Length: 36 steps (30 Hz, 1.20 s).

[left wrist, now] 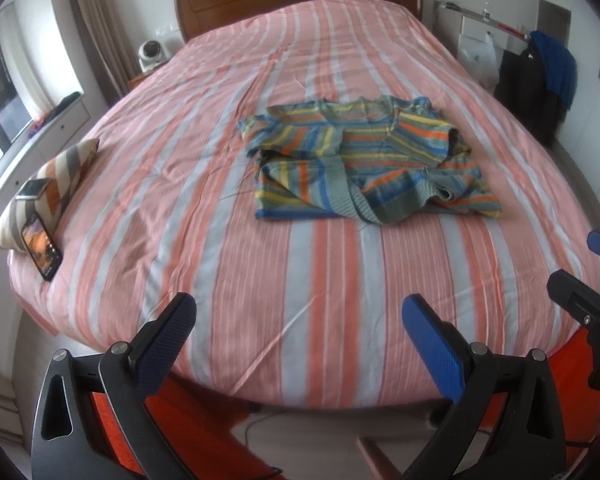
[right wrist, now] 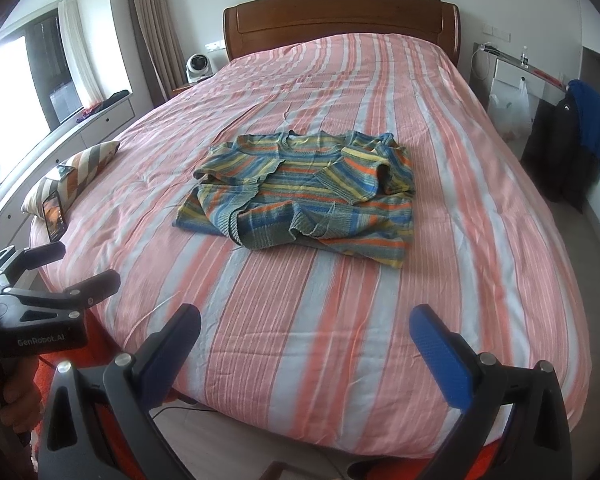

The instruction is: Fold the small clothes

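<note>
A small striped knit sweater (left wrist: 364, 156) in blue, green, yellow and orange lies on the bed, sleeves folded in across the body; it also shows in the right wrist view (right wrist: 304, 192). My left gripper (left wrist: 300, 312) is open and empty, held over the bed's near edge, well short of the sweater. My right gripper (right wrist: 306, 324) is open and empty too, over the near edge. The right gripper also shows at the right edge of the left wrist view (left wrist: 592, 272); the left gripper shows at the left of the right wrist view (right wrist: 60, 268).
The bed (left wrist: 228, 216) has a pink, orange and grey striped cover and a wooden headboard (right wrist: 340, 28). A striped cushion (left wrist: 48, 184) and a phone (left wrist: 42, 250) lie at the left edge. A chair with dark clothes (right wrist: 572, 140) stands right.
</note>
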Each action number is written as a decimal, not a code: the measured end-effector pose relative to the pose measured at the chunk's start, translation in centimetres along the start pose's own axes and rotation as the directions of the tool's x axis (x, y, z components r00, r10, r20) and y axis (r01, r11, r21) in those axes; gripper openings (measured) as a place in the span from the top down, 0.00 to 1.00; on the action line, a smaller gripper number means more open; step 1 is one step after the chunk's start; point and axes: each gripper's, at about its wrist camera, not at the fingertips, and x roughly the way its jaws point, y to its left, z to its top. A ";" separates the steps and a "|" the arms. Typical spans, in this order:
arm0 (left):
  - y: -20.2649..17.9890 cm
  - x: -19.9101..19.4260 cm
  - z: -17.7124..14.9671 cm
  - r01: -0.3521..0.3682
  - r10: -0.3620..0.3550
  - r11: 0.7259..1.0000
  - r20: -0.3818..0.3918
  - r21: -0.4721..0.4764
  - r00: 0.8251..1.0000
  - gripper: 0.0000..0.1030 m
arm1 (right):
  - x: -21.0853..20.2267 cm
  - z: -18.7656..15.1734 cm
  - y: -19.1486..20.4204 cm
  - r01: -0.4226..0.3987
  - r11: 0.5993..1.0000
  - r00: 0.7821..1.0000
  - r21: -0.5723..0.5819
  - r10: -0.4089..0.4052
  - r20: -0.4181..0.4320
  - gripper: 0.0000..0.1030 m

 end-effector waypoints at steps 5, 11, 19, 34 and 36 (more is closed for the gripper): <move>-0.2 -0.1 -0.1 0.001 -0.001 1.000 0.004 0.005 1.000 0.00 | -0.2 -0.1 0.3 -0.004 1.000 1.000 -0.001 0.004 0.010 0.00; -0.6 -0.4 -0.3 0.006 -0.006 1.000 0.003 0.015 1.000 0.00 | -0.4 -0.3 0.1 -0.022 0.999 1.000 0.025 0.022 0.010 0.00; -0.7 -0.6 -0.4 0.010 -0.010 1.000 0.002 0.022 1.000 0.00 | -0.5 -0.4 0.1 -0.020 1.000 1.000 0.023 0.020 0.007 0.00; -0.9 -0.6 -0.4 0.011 -0.011 1.000 0.000 0.025 1.000 0.00 | -0.5 -0.9 0.0 0.032 0.999 0.998 -0.024 -0.031 0.047 0.00; -1.0 -0.6 -0.4 0.012 -0.012 1.000 0.000 0.025 1.000 0.00 | -0.5 -0.9 0.0 0.042 0.999 0.997 -0.028 -0.040 0.071 0.00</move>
